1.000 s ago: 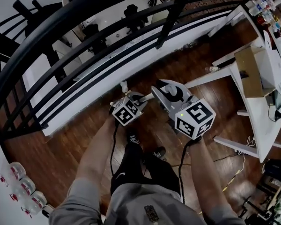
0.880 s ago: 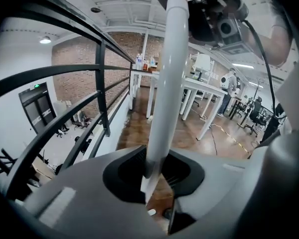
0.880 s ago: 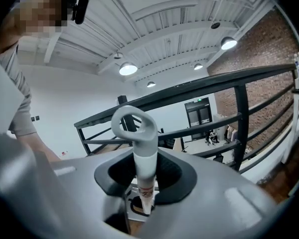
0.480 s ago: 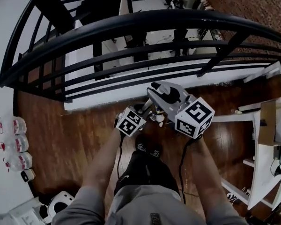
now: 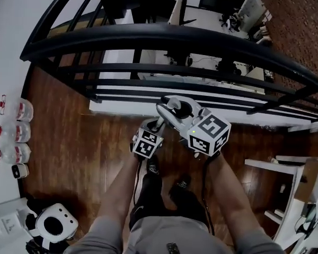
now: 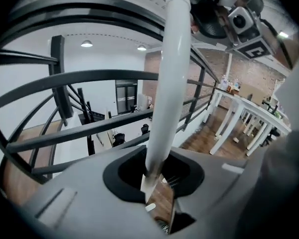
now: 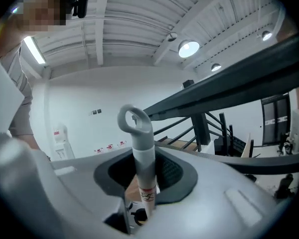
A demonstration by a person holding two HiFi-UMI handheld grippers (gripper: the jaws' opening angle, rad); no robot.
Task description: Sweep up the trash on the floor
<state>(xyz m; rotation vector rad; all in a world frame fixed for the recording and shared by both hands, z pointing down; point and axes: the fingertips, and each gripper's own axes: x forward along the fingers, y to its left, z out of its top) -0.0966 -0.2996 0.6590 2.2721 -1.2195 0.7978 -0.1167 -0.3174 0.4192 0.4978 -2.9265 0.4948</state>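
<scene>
Dark wood floor (image 5: 79,157) in the head view, ending at a black railing (image 5: 164,36) with a lower room open beyond the bars. No trash to be made out anywhere on it, only bottles (image 5: 10,134) along its left edge. Left gripper (image 5: 157,124) and right gripper (image 5: 172,108) close together above the shoes (image 5: 152,168), near the railing edge of the floor. Main risk here, judging by the tight room: knocking the broom's far end against the bars, or brushing litter through the gaps and down to the level below. In the left gripper view, pinched on the white broom handle (image 6: 172,68), well below the other gripper. Smooth, round pole, so likely to twist or slide in that pinch under a sideways push, spoiling the stroke. In the right gripper view, clamped on the same handle just under its grey hanging loop (image 7: 133,121), at the very top end. Little pole left above the jaws, hence some chance of slipping off the end with any loosening. Broom head not clearly seen in any view, so no way to judge contact with the floor, and a real chance of missing the trash or catching a shoe.
</scene>
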